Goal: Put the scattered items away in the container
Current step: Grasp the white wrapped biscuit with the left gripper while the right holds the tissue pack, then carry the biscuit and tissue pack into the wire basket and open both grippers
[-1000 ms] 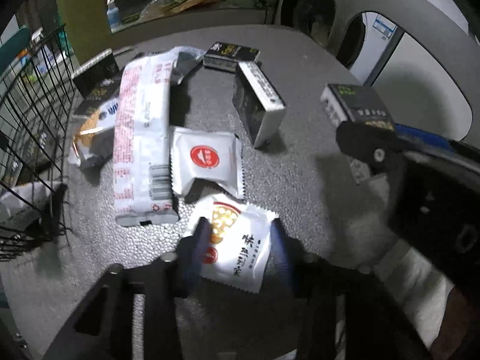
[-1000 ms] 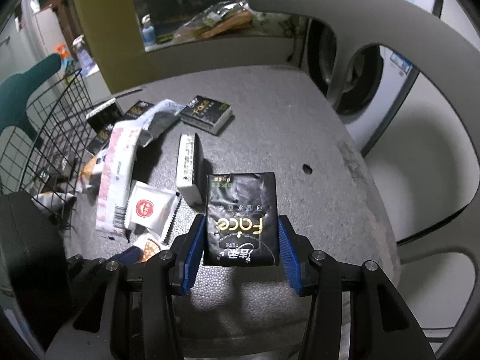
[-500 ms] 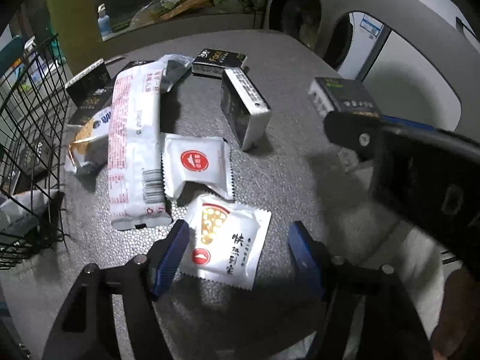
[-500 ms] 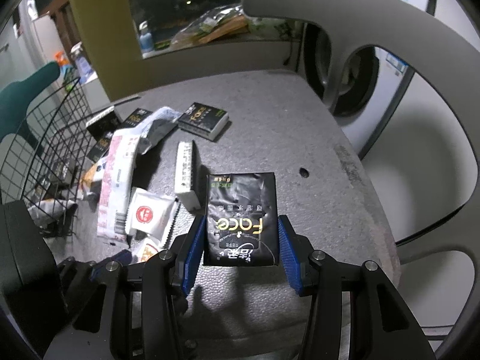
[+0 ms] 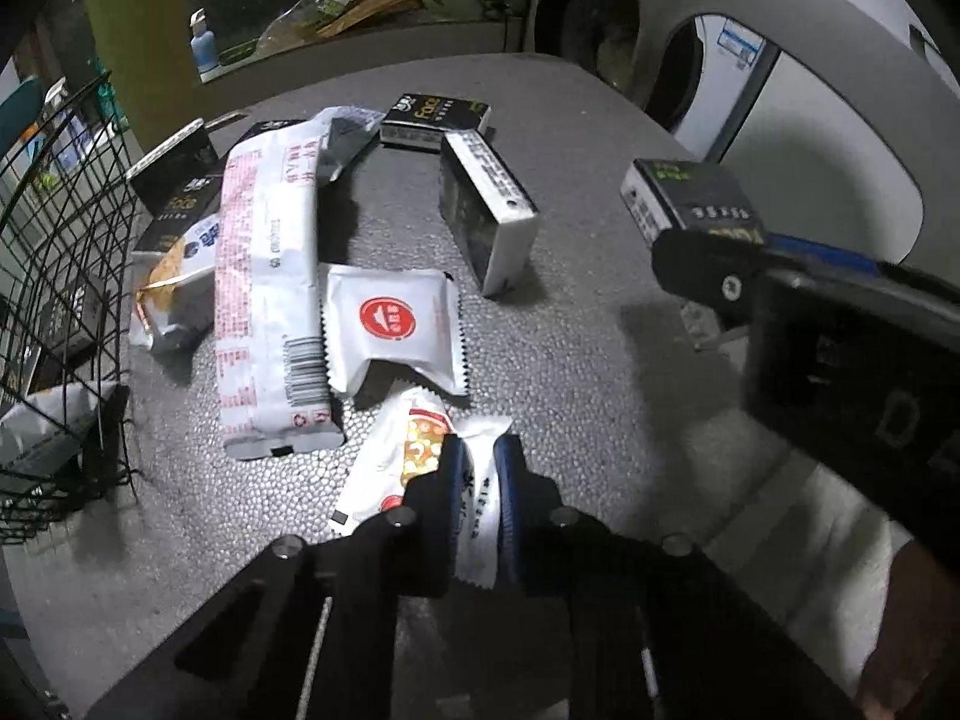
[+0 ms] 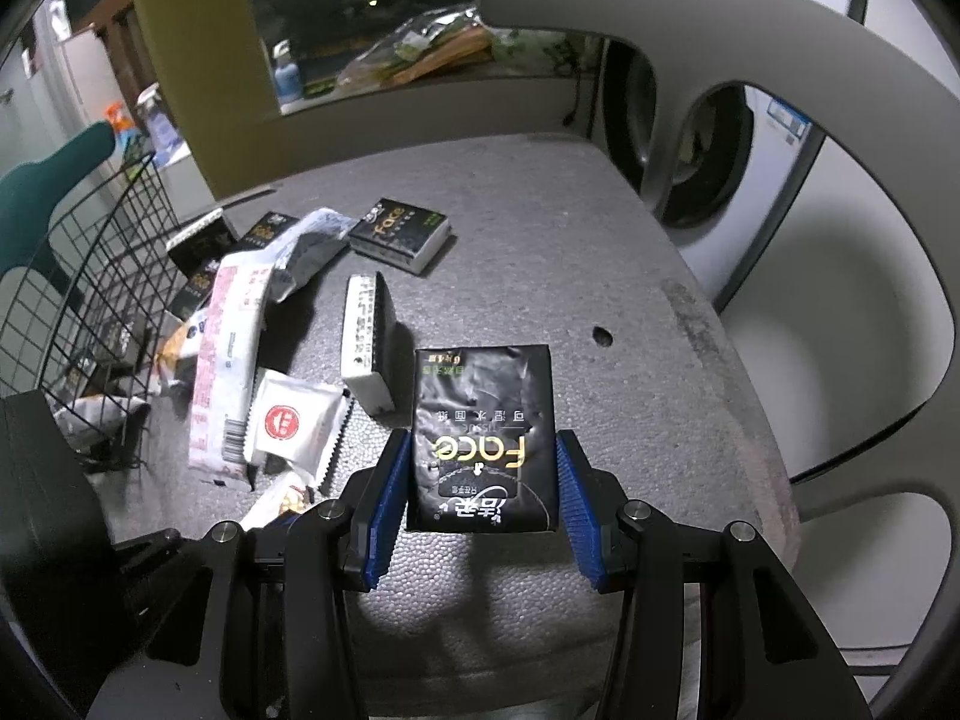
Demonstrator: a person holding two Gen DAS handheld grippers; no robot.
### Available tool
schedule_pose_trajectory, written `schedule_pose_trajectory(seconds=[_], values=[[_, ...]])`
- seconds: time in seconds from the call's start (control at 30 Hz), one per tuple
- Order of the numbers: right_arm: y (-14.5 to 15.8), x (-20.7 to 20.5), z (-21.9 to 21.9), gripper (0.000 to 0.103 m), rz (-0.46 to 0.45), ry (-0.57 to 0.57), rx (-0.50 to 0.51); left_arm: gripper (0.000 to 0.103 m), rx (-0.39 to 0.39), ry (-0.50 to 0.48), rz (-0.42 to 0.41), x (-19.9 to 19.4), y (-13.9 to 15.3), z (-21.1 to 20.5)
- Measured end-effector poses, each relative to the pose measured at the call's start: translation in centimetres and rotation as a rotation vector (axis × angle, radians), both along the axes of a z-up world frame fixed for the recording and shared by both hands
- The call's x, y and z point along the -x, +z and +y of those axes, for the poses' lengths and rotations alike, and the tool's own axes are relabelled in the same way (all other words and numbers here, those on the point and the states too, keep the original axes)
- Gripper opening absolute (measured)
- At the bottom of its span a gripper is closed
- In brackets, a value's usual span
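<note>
**Two packets gripped, wire basket waits at the left**

The left gripper (image 5: 477, 483) is closing its jaws on a small white snack sachet (image 5: 420, 462), which is pinched and crumpled between the blue pads at the near edge of the grey table (image 5: 600, 372). The right gripper (image 6: 480, 480) has its jaws clamped on a black "Face" tissue pack (image 6: 483, 438), held by its two long sides.

To do this step well, I think the left hand should lift the sachet straight up first, so it does not drag the white sachet with the red circle (image 5: 393, 324) or the long pink-and-white wrapper (image 5: 264, 294) just beside it. Then it can carry it left, over the rim of the black wire basket (image 5: 54, 252).

The basket is cut off at the left edge in both views, so how full it is I cannot tell. The sachet's print is mostly hidden by the pads.
</note>
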State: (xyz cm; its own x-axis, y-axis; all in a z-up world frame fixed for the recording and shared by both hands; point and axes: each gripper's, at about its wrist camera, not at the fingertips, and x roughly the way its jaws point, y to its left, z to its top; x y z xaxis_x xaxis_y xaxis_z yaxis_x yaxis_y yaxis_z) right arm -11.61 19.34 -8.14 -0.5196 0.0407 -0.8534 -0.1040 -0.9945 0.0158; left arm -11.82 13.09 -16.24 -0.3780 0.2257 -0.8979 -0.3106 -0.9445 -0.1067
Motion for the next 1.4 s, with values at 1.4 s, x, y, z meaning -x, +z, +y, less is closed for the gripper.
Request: schedule_pose_trajectory(seconds=[1.4], values=[[6.2,3.2,-22.7,0.049,0.089,0.599,0.208,0.024,-0.034,0.457,0.285,-1.1,17.8,-23.5]])
